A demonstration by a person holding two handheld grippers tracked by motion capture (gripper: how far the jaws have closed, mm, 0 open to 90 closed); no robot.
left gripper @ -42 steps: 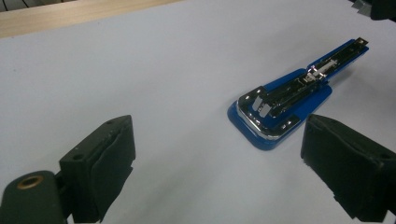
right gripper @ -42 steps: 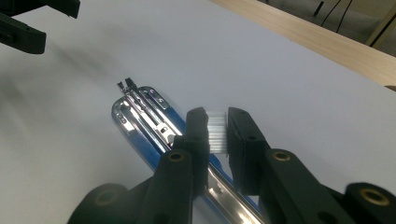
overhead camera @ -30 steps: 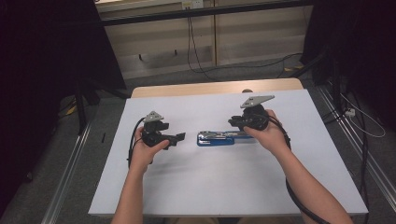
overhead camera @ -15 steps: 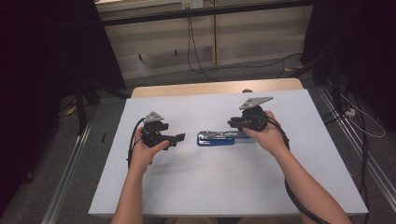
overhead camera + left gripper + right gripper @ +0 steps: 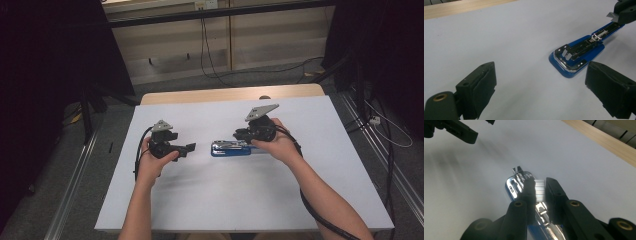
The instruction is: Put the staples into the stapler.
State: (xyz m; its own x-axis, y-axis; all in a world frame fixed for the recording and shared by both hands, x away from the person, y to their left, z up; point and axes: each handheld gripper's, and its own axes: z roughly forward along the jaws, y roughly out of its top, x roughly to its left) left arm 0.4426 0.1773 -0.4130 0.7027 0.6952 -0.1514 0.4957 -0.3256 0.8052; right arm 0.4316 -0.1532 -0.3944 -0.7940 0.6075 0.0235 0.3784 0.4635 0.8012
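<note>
Both forearms come in from below and angle apart. The left hand [image 5: 150, 162] holds the left gripper [image 5: 189, 149] level, its fingers [image 5: 480, 91] spread wide with nothing between them. The right hand [image 5: 277, 145] tilts the right gripper [image 5: 539, 191] downward, its fingers [image 5: 529, 191] pinched close on a small strip of staples [image 5: 540, 190].

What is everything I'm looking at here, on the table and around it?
Stapler: one, blue base with chrome metal, opened flat mid-table.
Strip of staples: one, silvery, pinched in the right tool above the stapler.
Table: one, white top, a wooden edge at the far side.
Cables: several, black, on the floor beyond the table.
Left tool: one, black, open, apart from the stapler's near end.
Right tool: one, black, shut on the staples.
Hands: two, left hand, right hand, each holding a tool.
</note>
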